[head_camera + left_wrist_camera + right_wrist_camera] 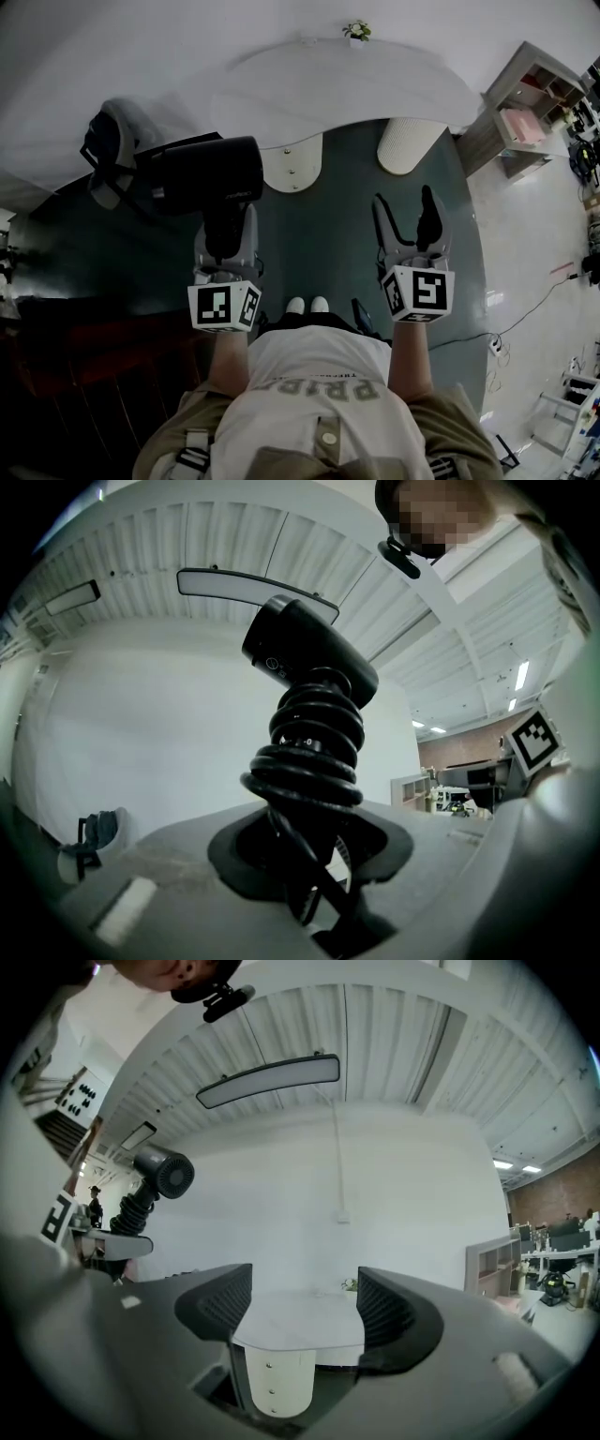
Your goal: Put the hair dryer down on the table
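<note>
A black hair dryer [208, 173] stands upright in the air, left of and in front of the white table [356, 89]. My left gripper [225, 234] is shut on its handle, which has the black cord coiled round it. In the left gripper view the hair dryer [309, 658] rises from between the jaws of the left gripper [309, 855], head at the top. My right gripper [410, 211] is open and holds nothing. In the right gripper view the right gripper [305, 1312] faces the table [300, 1321], and the hair dryer [161, 1174] shows at the left.
The table rests on two white rounded pedestals [291, 164] [408, 145] over a dark floor. A small plant [356, 30] sits at its far edge. A grey shelf unit [530, 108] stands at the right, and a dark chair-like object [108, 150] at the left.
</note>
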`<state>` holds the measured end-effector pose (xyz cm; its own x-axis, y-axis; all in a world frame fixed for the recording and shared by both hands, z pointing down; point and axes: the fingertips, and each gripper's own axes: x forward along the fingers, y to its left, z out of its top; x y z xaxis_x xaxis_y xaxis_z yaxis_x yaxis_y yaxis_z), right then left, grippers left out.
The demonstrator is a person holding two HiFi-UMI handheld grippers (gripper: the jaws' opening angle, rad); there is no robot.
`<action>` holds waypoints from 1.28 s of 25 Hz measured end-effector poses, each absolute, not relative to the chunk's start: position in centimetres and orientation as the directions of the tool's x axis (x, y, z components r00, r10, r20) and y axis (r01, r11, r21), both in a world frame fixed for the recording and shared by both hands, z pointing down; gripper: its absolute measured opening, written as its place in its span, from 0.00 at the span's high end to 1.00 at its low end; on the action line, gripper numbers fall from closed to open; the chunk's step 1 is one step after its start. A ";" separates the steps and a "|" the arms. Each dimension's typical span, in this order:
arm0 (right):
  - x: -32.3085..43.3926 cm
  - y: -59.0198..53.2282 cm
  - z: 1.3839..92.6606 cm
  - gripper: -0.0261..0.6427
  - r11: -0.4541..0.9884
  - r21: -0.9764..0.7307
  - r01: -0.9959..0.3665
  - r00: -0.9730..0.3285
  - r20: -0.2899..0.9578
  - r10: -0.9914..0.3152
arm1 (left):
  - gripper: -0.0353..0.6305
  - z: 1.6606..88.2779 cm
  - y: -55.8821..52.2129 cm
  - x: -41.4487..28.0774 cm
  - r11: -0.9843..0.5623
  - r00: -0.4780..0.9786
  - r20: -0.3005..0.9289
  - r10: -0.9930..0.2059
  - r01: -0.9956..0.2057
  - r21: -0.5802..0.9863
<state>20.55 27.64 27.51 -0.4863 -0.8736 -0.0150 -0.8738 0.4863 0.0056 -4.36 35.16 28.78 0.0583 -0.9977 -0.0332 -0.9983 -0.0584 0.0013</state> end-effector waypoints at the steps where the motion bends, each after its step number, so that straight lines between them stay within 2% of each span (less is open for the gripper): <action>1: 20.8 27.6 27.7 0.45 0.485 0.007 -0.875 -0.485 -0.011 -0.875 | 0.74 28.8 35.1 -4.2 -0.058 0.058 -0.031 -0.998 -0.998 -0.006; 18: 20.8 23.3 29.7 0.45 0.455 -0.002 -0.891 -0.455 0.030 -0.890 | 0.74 29.7 30.5 -4.5 -0.082 0.082 -0.009 -0.997 -0.996 -0.032; 32: 16.2 14.1 29.1 0.45 0.400 0.022 -0.916 -0.400 0.014 -0.917 | 0.74 29.3 20.0 -9.6 -0.139 0.140 -0.041 -0.989 -0.990 -0.038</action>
<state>16.18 14.09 29.06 -0.3997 -0.9165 0.0142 -0.9163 0.3999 0.0222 -9.61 20.02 29.26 0.1402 -0.9893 -0.0408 -0.9896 -0.1387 -0.0377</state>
